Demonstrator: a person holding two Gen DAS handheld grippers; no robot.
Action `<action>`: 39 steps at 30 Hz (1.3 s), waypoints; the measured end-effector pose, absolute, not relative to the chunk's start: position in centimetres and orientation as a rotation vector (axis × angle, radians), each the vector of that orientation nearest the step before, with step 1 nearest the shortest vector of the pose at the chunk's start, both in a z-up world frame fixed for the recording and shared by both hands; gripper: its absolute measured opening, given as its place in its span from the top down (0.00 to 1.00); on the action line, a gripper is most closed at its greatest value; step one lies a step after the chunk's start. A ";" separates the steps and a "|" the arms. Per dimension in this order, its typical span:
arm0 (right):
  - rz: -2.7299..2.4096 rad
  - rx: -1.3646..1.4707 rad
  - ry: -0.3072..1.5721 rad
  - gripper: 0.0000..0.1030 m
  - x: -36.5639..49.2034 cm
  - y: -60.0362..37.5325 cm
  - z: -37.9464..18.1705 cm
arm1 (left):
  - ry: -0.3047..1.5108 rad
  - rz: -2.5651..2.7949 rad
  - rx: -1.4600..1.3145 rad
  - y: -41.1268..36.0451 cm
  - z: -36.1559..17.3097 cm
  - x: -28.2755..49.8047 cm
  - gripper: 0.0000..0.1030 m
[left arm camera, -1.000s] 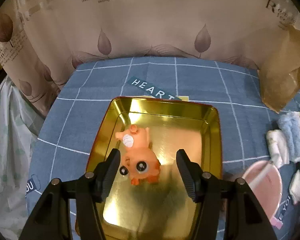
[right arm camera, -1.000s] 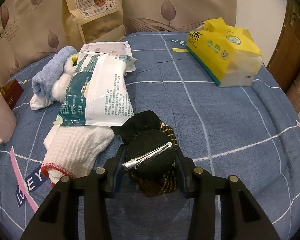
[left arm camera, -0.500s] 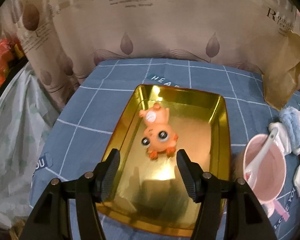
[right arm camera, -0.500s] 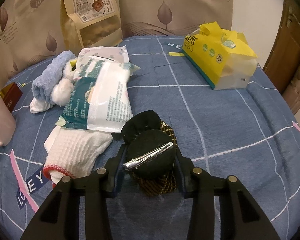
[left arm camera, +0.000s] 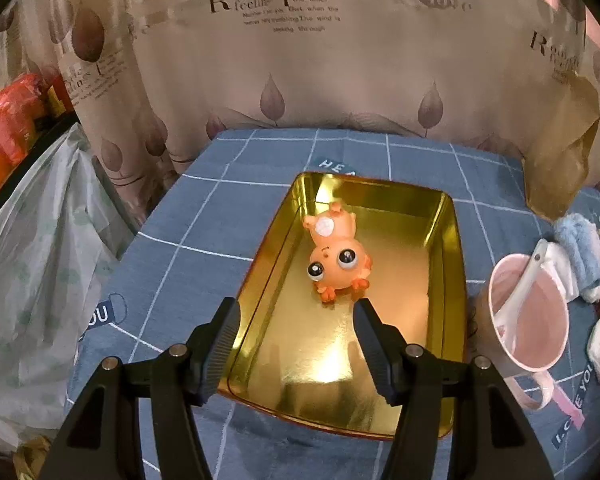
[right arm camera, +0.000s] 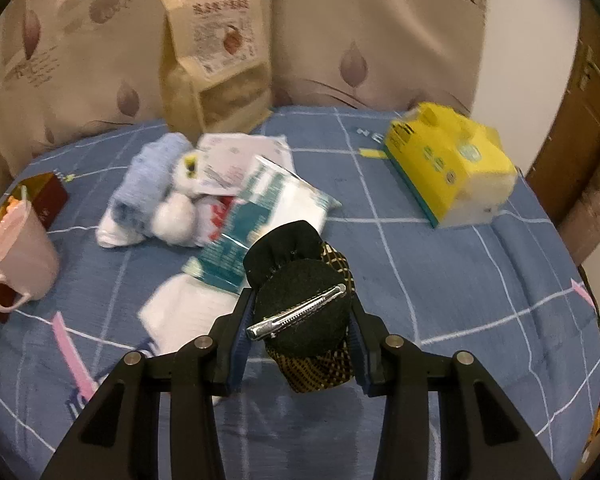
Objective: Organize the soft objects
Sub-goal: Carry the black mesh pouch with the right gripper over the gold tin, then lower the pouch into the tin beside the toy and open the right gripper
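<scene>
A: In frame centre, left cam – what's there?
B: Orange toy (left arm camera: 337,258) lying in gold tray (left arm camera: 450,240); left gripper (left arm camera: 296,312) w/ jaws apart, empty, below it.
A: Right cam?
B: Right gripper (right arm camera: 301,316) clamped on black hair clip (right arm camera: 304,308), lower centre, above blue cloth (right arm camera: 460,280).

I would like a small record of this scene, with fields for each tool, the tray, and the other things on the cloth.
left tool: open, holding nothing, above the near end of the gold tray
tray contents: one orange toy
right tool: shut on a black hair clip
beside tray: pink mug with white spoon
also on cloth: yellow tissue pack, blue towel, brown snack bag
</scene>
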State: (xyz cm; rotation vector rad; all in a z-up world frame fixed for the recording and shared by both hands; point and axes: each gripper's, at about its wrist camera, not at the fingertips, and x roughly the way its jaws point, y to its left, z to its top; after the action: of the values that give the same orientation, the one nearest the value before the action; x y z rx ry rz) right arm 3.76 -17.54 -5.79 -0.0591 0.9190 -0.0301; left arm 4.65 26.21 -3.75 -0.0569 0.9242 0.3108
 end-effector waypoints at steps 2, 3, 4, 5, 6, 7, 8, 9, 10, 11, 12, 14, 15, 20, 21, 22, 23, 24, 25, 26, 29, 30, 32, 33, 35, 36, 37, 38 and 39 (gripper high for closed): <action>-0.015 -0.067 0.909 0.62 3.9 -16.9 -5.2 | 0.916 0.312 -0.068 26.5 -3.3 4.5 0.42; -0.005 -0.071 0.908 0.62 4.0 -16.5 -4.9 | 0.915 0.313 -0.072 26.6 -3.2 4.4 0.42; 0.006 -0.074 0.906 0.62 4.2 -16.0 -4.6 | 0.912 0.313 -0.077 26.8 -3.1 4.3 0.42; 0.016 -0.077 0.904 0.62 4.4 -15.6 -4.3 | 0.912 0.314 -0.079 26.9 -3.1 4.3 0.42; 0.028 -0.086 0.902 0.62 4.6 -15.0 -4.1 | 0.911 0.315 -0.083 27.1 -3.0 4.2 0.42; 0.042 -0.096 0.899 0.62 4.9 -14.3 -3.8 | 0.910 0.314 -0.085 27.2 -3.0 4.1 0.42; 0.060 -0.100 0.896 0.62 5.1 -13.5 -3.4 | 0.910 0.314 -0.087 27.3 -2.9 4.0 0.42; 0.076 -0.097 0.895 0.62 5.2 -12.9 -3.2 | 0.911 0.317 -0.088 27.5 -2.9 3.9 0.42; 0.097 -0.094 0.896 0.62 5.5 -12.1 -3.0 | 0.913 0.318 -0.088 27.6 -2.8 3.9 0.42; 0.119 -0.093 0.896 0.62 5.7 -11.2 -2.7 | 0.914 0.320 -0.088 27.8 -2.8 3.8 0.42; 0.139 -0.095 0.893 0.62 6.0 -10.3 -2.4 | 0.916 0.325 -0.088 28.0 -2.8 3.8 0.42; 0.182 -0.105 0.890 0.62 6.5 -8.3 -2.0 | 0.919 0.329 -0.089 28.4 -2.8 3.6 0.42; 0.201 -0.111 0.888 0.62 6.7 -7.4 -1.9 | 0.921 0.331 -0.091 28.6 -2.8 3.6 0.42; 0.313 -0.117 0.895 0.62 8.0 -2.2 -1.4 | 0.936 0.332 -0.083 29.1 -2.8 3.5 0.42; 0.333 -0.122 0.896 0.62 8.3 -1.1 -1.4 | 0.936 0.333 -0.081 29.2 -2.8 3.4 0.42; 0.353 -0.127 0.898 0.62 8.6 0.0 -1.3 | 0.937 0.333 -0.081 29.5 -2.7 3.3 0.42; 0.369 -0.133 0.899 0.62 8.9 1.0 -1.2 | 0.938 0.331 -0.082 29.6 -2.7 3.3 0.42; 0.385 -0.141 0.900 0.62 9.2 2.2 -1.1 | 0.938 0.333 -0.083 29.8 -2.7 3.2 0.42; 0.404 -0.146 0.901 0.62 9.5 3.4 -1.0 | 0.939 0.338 -0.085 30.1 -2.7 3.1 0.42; 0.417 -0.150 0.902 0.62 9.8 4.3 -1.0 | 0.939 0.340 -0.085 30.3 -2.7 3.1 0.42; 0.455 -0.176 0.903 0.62 10.7 7.5 -1.0 | 0.940 0.348 -0.095 31.1 -2.7 2.9 0.42; 0.467 -0.182 0.907 0.62 11.1 8.5 -1.1 | 0.939 0.351 -0.100 31.3 -2.7 2.8 0.42; 0.486 -0.197 0.915 0.62 11.8 10.3 -1.3 | 0.937 0.354 -0.111 31.8 -2.6 2.7 0.42; 0.492 -0.210 0.917 0.62 12.1 11.5 -1.4 | 0.935 0.355 -0.115 32.0 -2.5 2.7 0.42; 0.504 -0.226 0.926 0.62 12.8 13.2 -1.8 | 0.933 0.358 -0.120 32.4 -2.4 2.6 0.42; 0.509 -0.232 0.930 0.62 13.0 13.9 -1.9 | 0.932 0.359 -0.123 32.5 -2.3 2.5 0.42; 0.513 -0.240 0.937 0.62 13.3 14.6 -2.1 | 0.932 0.359 -0.125 32.6 -2.3 2.5 0.42; 0.518 -0.248 0.944 0.62 13.6 15.3 -2.4 | 0.932 0.360 -0.128 32.7 -2.3 2.5 0.42; 0.522 -0.255 0.953 0.62 13.9 16.1 -2.7 | 0.932 0.361 -0.129 32.8 -2.3 2.5 0.42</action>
State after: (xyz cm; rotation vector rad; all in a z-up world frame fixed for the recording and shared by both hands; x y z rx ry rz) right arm 13.88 16.07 -2.72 -0.2554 0.9527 0.5216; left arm 2.51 32.84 -2.35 -0.1295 0.9322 0.3610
